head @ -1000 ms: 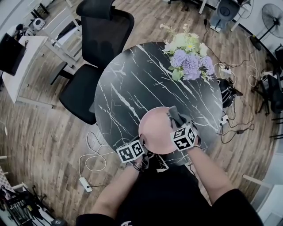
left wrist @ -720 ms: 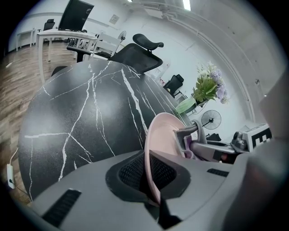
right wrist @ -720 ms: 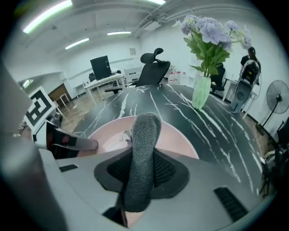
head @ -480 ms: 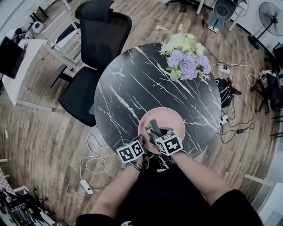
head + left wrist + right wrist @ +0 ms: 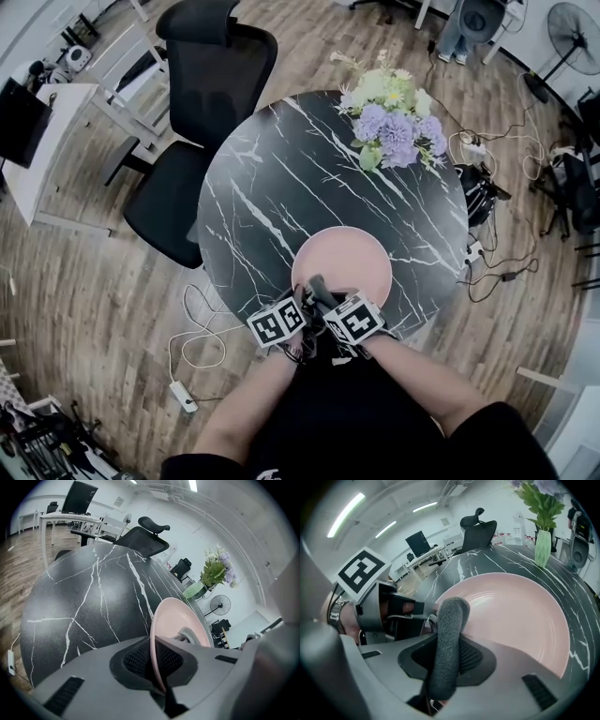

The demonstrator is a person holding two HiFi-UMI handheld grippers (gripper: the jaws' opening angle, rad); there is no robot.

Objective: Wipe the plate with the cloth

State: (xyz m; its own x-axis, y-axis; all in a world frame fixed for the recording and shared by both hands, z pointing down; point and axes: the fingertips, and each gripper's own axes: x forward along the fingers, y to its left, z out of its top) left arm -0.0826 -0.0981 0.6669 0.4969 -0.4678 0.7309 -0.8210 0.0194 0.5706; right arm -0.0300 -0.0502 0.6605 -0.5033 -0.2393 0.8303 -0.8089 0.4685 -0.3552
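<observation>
Left claw (image 5: 157, 660): nearly shut, both pads pinching the near rim of the round pale pink glossy plate (image 5: 180, 620), rim sits right between the mesh pads. Right claw (image 5: 450, 656): clamped on a dark grey fuzzy rolled cloth (image 5: 449, 630), which sticks out past the jaw tips as 1 thick roll. Cloth tip is over the plate's near-left inner part, just beside the left claw; actual contact with the plate can't be told. The 2 claws are close together, marker cubes side by side in the head view.

Plate lies at the near edge of the round black marble-look surface (image 5: 272, 178), the edge closest to the person. Bare surface stretches beyond and to the left of the plate. A bunch of purple and white flowers in a green vase (image 5: 394, 122) stands near the far right edge, well apart from the plate. Black mesh office chair (image 5: 202, 122) stands at the surface's far left side, on the wooden floor (image 5: 94, 281).

Plate look: shallow, smooth, even pink, raised rim, faint concentric rings inside, soft light reflections.
</observation>
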